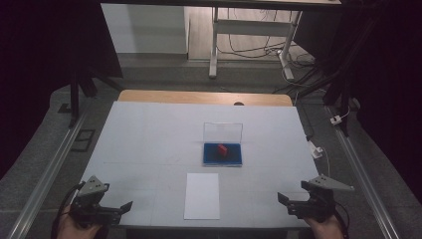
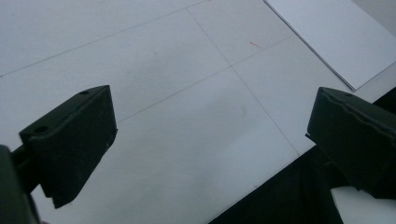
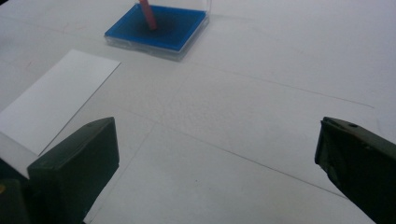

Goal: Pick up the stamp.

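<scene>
From the high view, the desk [image 1: 149, 139] carries a blue-based box [image 1: 222, 154] with its clear lid standing upright at the back, a little right of centre, and a small red block [image 1: 222, 149] sitting on the blue base. A white sheet of paper [image 1: 202, 195] lies just short of the box, close to the near edge. The left gripper [image 1: 124, 206] hangs at the near left corner and the right gripper [image 1: 283, 198] at the near right corner, both well apart from the box and pointing inward.

In the left gripper view the two black jaws stand wide with nothing between them; below is bare desk surface, with the paper's corner [image 2: 341, 37] at the upper right.

In the right gripper view the jaws are likewise spread wide and empty. The box [image 3: 156, 29] lies ahead at the upper left, the red piece [image 3: 148, 14] rising from it, though the frame cuts it off and its full shape is hard to judge.

The step in hand looks like the approach to the box. It would go best if one gripper steadies the base at its edge while the other comes down squarely over the red block, clear of the upright lid.
</scene>
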Demonstrator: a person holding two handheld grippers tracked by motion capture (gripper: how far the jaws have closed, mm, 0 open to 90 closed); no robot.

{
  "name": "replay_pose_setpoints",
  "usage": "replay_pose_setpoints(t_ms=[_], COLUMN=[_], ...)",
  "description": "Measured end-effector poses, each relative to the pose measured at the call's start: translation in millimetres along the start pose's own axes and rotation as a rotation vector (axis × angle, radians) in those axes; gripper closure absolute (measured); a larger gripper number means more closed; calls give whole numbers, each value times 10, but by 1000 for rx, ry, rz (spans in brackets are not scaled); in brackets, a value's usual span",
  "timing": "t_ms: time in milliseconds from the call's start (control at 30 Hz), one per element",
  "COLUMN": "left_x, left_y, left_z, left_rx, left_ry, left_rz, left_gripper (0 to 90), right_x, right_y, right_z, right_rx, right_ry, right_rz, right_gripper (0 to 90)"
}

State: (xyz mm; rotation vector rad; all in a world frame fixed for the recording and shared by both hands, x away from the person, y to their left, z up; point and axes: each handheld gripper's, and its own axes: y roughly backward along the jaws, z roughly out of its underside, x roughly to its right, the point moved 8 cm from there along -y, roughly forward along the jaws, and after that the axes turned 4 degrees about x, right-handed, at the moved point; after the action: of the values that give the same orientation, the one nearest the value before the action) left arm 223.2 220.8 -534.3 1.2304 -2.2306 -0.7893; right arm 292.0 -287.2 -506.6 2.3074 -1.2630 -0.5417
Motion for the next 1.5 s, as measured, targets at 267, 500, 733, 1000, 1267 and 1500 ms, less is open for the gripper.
replay_pose_setpoints(t_ms=[267,500,733,1000,1267,1500], left_x=[9,2,12,12,9,2], left_y=[-20,-27,-41,-48,-57,-53], left_z=[10,13,19,23,19,19], left_rx=[-19,-26,-41,-51,-54,-51], left_ry=[1,10,-6,-17,-13,-6], left_rz=[17,15,1,-14,-17,-17], left_gripper=[23,25,25,25,25,25], right_x=[-72,-119,-135,-157,-217,-269], right_y=[-30,-42,-37,-25,4,-19], right_z=[19,34,33,23,-61,-88], right_rx=[-33,-54,-52,-43,0,3], right_ry=[57,113,120,109,144,149], right_rz=[-31,-28,-42,-79,-89,-120], right_gripper=[0,0,0,0,0,0])
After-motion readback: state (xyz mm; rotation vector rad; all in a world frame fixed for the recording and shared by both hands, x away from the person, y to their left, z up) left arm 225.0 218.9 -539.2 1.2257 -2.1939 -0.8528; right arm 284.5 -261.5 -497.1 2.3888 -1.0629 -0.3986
